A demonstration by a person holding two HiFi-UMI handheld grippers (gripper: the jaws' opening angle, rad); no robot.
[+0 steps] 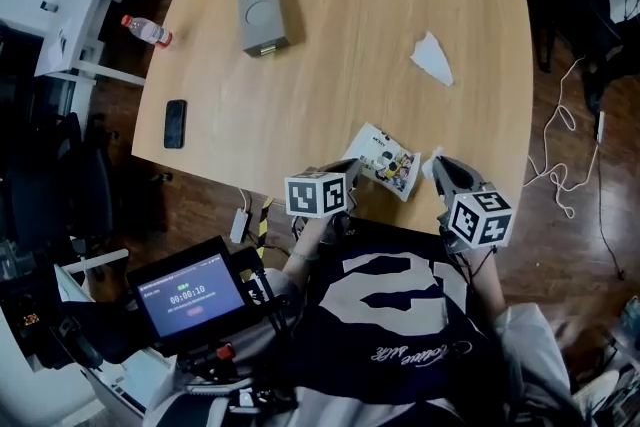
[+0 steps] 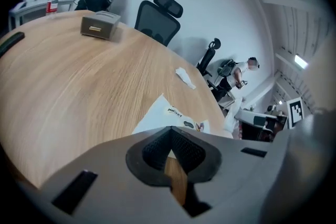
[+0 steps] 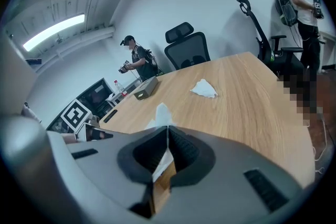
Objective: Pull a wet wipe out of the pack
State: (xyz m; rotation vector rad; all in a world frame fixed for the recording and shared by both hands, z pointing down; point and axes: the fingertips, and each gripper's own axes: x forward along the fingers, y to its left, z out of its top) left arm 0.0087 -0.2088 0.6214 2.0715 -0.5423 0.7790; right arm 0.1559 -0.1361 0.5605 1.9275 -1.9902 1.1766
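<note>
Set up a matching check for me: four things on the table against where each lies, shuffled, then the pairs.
On the table:
1. black phone
2. grey box
3. loose white wipe
4. wet wipe pack

A. near edge, closest to the person
B. left edge
C. far part, left of the middle
D. right part, lying alone

Pairs: 1-B; 2-C; 3-D; 4-A

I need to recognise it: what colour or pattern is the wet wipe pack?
The pack is white with cartoon print; head view.
</note>
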